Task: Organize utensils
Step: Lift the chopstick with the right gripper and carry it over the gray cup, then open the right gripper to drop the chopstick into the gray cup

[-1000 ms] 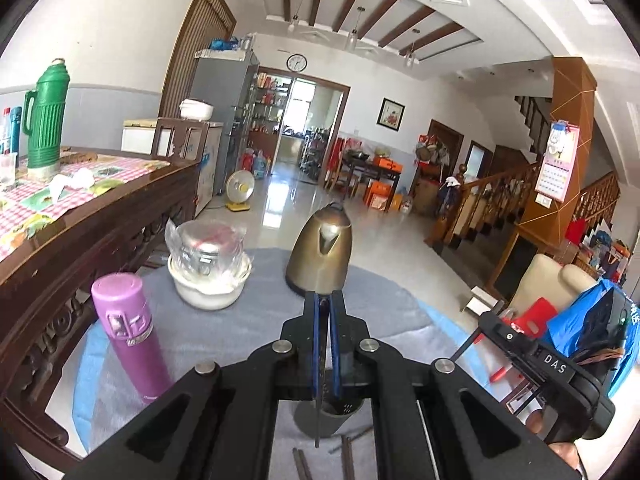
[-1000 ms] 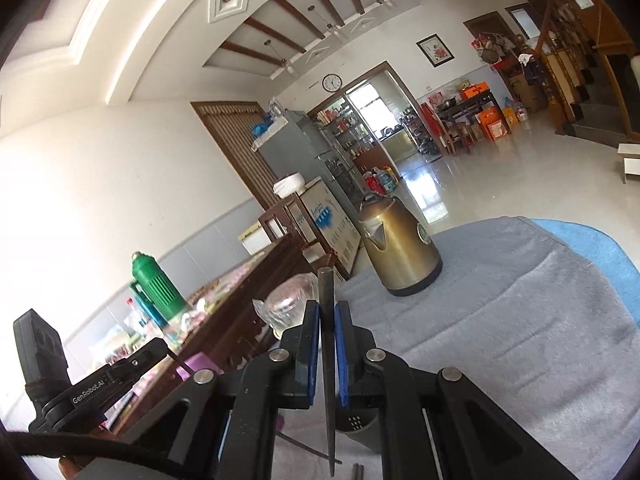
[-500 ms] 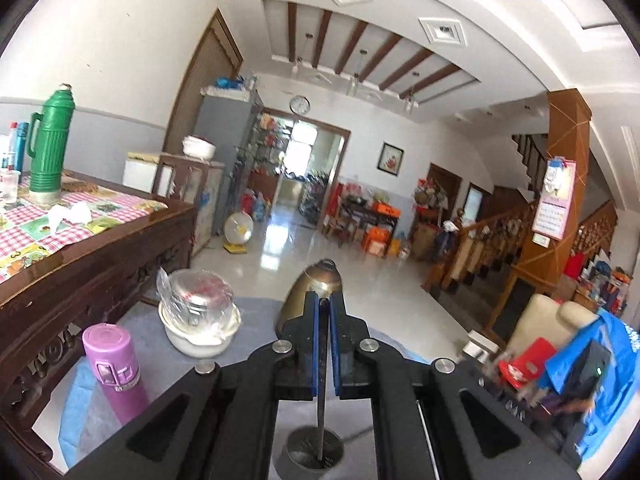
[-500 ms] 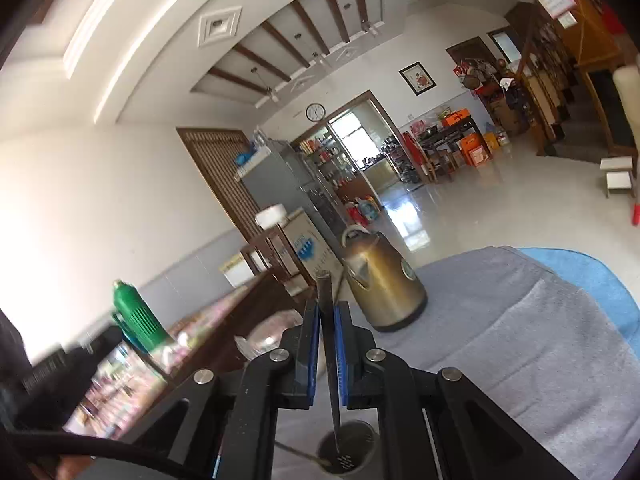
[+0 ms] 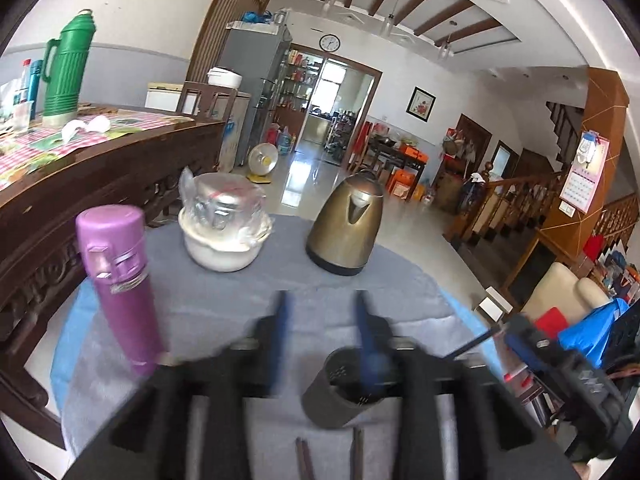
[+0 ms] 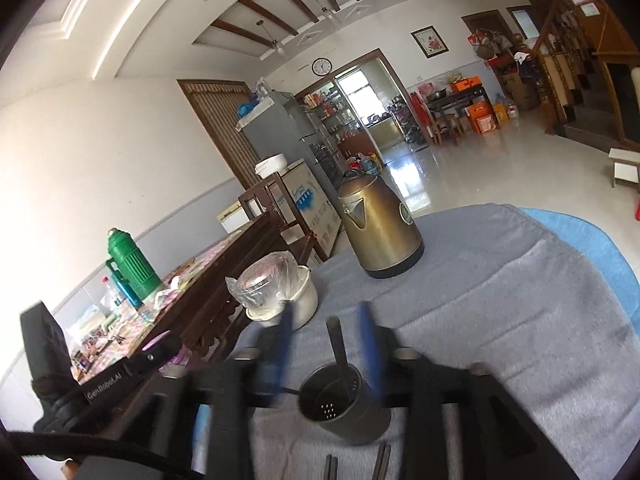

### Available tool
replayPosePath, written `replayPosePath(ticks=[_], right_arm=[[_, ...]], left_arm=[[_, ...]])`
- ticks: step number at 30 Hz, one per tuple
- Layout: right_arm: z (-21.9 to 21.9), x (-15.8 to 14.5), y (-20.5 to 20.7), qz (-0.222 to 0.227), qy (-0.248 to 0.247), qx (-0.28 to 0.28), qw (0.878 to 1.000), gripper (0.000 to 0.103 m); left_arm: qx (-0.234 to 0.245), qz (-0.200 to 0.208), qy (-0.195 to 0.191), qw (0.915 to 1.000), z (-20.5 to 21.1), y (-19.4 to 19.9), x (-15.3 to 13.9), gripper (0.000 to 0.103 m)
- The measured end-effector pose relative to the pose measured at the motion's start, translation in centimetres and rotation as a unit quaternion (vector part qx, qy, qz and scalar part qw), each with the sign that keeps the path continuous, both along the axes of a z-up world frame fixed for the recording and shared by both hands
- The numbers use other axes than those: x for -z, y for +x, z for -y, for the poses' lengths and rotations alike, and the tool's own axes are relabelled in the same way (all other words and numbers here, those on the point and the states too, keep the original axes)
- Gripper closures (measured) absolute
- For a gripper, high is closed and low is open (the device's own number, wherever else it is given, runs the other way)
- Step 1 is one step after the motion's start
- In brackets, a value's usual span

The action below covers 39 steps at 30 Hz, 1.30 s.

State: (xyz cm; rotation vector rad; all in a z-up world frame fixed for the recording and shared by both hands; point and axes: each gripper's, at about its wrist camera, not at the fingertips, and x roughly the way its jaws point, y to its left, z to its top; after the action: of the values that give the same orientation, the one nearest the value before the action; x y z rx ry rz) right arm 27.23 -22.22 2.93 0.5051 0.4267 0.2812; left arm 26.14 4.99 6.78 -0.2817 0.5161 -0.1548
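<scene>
Both tools, left (image 5: 322,334) and right (image 6: 330,346), are opening above the holder (image 6: 344,408), releasing utensils; next, loose sticks (image 6: 356,466) below need grasping

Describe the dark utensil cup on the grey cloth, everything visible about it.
The utensil cup is a small dark cylinder, seemingly metal, with small drain holes in its wall. It stands on the grey cloth, tilted in both fisheye views, nearer the cameras than the kettle. One dark utensil rises from its open mouth, leaning on the rim. More sticks lie on the cloth beside its base.
</scene>
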Motion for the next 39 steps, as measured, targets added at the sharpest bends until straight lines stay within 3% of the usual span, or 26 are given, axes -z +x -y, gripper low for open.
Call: replayPosePath(ticks=[1, 3, 7, 12, 18, 23, 30, 39], right_arm=[[0.4, 0.2, -0.7, 0.009, 0.008, 0.001, 1.000, 0.030], [0.6, 0.5, -1.7, 0.021, 0.009, 0.003, 1.000, 0.030], [1.1, 1.7, -3.3, 0.007, -0.012, -0.006, 1.000, 0.030], [1.4, 4.5, -4.5, -0.041, -0.030, -0.019, 0.999, 0.030], [2.3, 9.0, -5.7, -0.102, -0.021, -0.032, 0.994, 0.031], [3.2, 11.8, -6.3, -0.139, 0.005, -0.029, 0.990, 0.032], [2.1, 11.4, -6.4, -0.140, -0.008, -0.043, 0.989, 0.032], [1.5, 12.3, -6.8, -0.165, -0.018, -0.052, 0.985, 0.033]], left_arm=[[-0.004, 0.003, 0.005, 1.0000, -0.3, -0.5, 0.3, 0.052], [-0.009, -0.003, 0.024, 0.9997, -0.7, -1.3, 1.1, 0.049], [-0.015, -0.056, 0.050, 0.9971, -1.4, -2.4, 4.1, 0.046], [-0.009, -0.143, 0.061, 0.9879, -1.8, -3.3, 8.9, 0.046], [-0.001, -0.195, 0.063, 0.9787, -1.6, -5.1, 12.4, 0.046], [-0.001, -0.217, 0.097, 0.9714, -1.1, -6.3, 14.0, 0.046], [0.007, -0.235, 0.152, 0.9600, 0.6, -7.9, 15.4, 0.046], [0.035, -0.249, 0.181, 0.9509, 3.0, -8.6, 16.1, 0.045]])
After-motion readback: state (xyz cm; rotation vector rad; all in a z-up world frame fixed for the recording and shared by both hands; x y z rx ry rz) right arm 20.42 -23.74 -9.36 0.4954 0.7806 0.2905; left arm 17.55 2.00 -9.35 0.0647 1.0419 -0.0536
